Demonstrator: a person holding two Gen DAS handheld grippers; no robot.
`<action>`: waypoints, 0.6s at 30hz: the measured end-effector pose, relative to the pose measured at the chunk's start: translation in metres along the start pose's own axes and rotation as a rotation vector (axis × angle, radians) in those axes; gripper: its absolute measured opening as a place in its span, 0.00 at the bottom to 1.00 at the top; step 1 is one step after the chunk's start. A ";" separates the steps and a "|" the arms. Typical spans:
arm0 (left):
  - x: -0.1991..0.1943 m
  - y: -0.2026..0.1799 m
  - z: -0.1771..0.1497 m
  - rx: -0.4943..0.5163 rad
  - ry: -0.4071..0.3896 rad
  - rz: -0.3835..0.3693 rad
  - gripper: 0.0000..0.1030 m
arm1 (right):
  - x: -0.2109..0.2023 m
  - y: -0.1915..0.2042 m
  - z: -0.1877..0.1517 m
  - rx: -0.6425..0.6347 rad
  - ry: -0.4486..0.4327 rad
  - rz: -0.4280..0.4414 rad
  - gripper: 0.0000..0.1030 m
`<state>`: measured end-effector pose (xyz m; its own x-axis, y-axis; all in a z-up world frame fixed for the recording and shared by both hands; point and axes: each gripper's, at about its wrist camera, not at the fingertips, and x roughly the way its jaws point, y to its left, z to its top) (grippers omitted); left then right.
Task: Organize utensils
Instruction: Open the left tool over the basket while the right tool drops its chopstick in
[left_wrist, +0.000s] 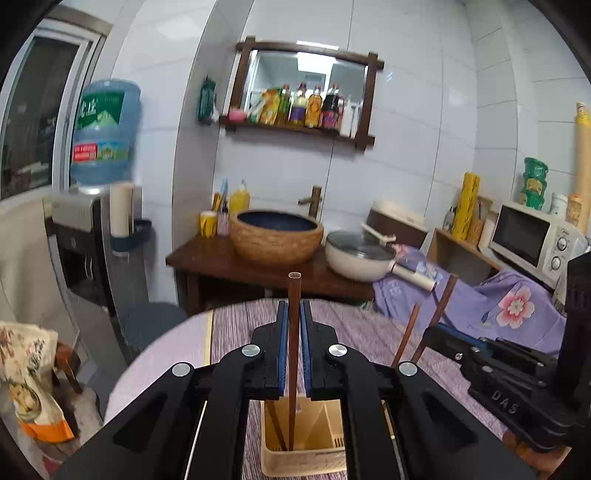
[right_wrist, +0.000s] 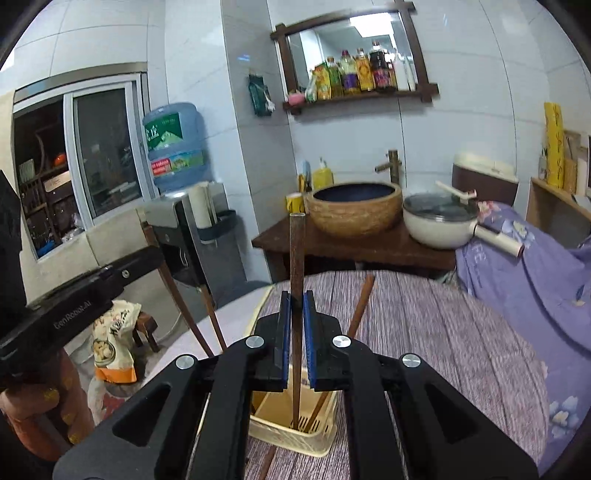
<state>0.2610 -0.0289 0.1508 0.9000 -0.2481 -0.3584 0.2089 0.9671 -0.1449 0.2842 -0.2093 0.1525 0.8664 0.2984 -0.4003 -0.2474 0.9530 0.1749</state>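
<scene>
My left gripper (left_wrist: 294, 308) is shut on a brown chopstick (left_wrist: 294, 354) that stands upright, its lower end inside the cream utensil basket (left_wrist: 303, 459) on the round table. My right gripper (right_wrist: 296, 297) is shut on another brown chopstick (right_wrist: 296, 258), also upright, with its tip down in the same basket (right_wrist: 280, 434). More chopsticks lean in the basket, one (right_wrist: 360, 306) to the right in the right wrist view. The right gripper shows in the left wrist view (left_wrist: 436, 328) beside two chopsticks (left_wrist: 441, 306).
The round table has a purple striped cloth (right_wrist: 436, 332). Behind it stand a wooden stand with a woven basin (left_wrist: 276, 236) and a white pot (left_wrist: 360, 258), a water dispenser (left_wrist: 105, 133), a microwave (left_wrist: 535, 240), and a purple floral cover (left_wrist: 513, 302).
</scene>
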 end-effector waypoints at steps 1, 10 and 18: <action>0.006 0.003 -0.007 -0.006 0.018 -0.002 0.06 | 0.003 -0.002 -0.007 0.005 0.008 0.000 0.07; 0.022 0.007 -0.037 0.009 0.052 0.008 0.06 | 0.020 -0.012 -0.036 0.014 0.050 0.010 0.07; 0.017 0.006 -0.036 0.009 0.058 -0.005 0.10 | 0.019 -0.008 -0.040 0.002 0.046 0.008 0.08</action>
<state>0.2636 -0.0292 0.1106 0.8752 -0.2552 -0.4109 0.2169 0.9664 -0.1381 0.2851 -0.2096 0.1079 0.8434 0.3081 -0.4402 -0.2535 0.9505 0.1797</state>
